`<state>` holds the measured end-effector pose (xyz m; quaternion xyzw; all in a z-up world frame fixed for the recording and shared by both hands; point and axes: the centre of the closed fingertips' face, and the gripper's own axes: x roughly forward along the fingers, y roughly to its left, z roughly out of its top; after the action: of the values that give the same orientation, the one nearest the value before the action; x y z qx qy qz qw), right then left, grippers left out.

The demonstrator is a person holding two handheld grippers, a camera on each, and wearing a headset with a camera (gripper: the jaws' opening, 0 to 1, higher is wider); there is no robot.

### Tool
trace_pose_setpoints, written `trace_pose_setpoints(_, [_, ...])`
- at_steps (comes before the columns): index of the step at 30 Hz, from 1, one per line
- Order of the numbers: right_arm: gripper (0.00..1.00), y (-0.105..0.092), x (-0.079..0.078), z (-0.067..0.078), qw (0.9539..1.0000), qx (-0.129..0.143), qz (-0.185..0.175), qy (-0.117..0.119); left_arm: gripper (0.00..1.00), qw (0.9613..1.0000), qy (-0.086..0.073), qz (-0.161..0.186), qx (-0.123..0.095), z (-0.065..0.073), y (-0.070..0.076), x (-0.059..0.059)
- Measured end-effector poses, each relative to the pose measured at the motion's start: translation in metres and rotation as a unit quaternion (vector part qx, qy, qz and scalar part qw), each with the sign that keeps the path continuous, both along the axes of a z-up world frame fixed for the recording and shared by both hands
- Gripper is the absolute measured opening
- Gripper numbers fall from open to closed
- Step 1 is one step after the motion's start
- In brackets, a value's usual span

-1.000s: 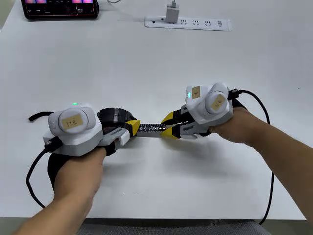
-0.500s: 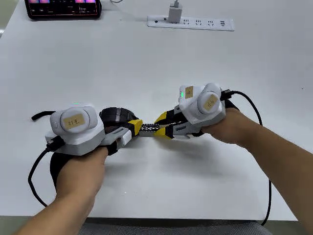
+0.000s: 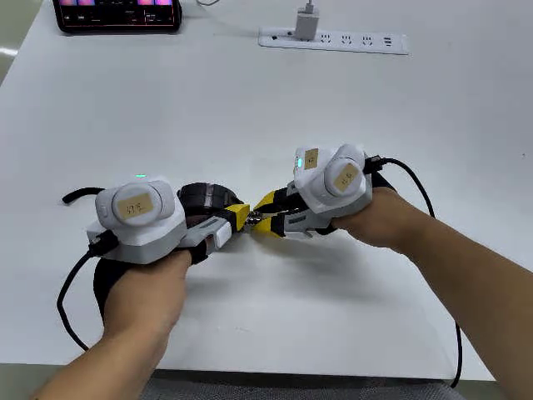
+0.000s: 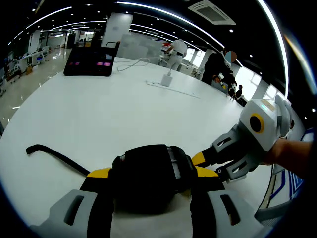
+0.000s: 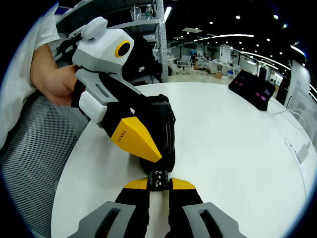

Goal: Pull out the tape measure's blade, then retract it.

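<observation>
**While the left gripper clamps the tape measure, the right gripper pinches its blade**

Because the two grippers' yellow tips almost meet in the head view, just a short stub of blade shows between them. Left gripper: jaws closed on the black case from both sides. In the left gripper view the case sits squarely between its yellow pads. Right gripper: jaws squeezed onto the blade end. In the right gripper view a small numbered piece pokes out between its tips. The case is just ahead of those tips, nearly touching.

Cannot tell if the case rests on the white table or is held just above it. A black strap trails from the case to the left gripper's left and lies flat on the table.

A hand holds the left gripper and a hand holds the right one. A black cable runs back from the right gripper.

Well ahead of both grippers are a white power strip with a plug in it and a dark screen device, lit.
</observation>
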<state>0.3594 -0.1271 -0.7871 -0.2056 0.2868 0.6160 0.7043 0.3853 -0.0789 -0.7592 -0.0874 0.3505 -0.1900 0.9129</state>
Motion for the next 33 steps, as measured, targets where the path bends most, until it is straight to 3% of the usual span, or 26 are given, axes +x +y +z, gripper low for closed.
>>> trace_pose_setpoints(27, [0.11,0.0071,-0.0020,-0.0026,1.0000,-0.003,0.006,0.002,0.60,0.9999,0.000,-0.013,0.003,0.0008,-0.0023,-0.0017])
trace_pose_setpoints(33, [0.12,0.0073,-0.0036,-0.0022,0.9999,-0.009,0.007,-0.004,0.60,0.9998,-0.011,-0.018,0.004,0.0009,-0.0027,-0.0013])
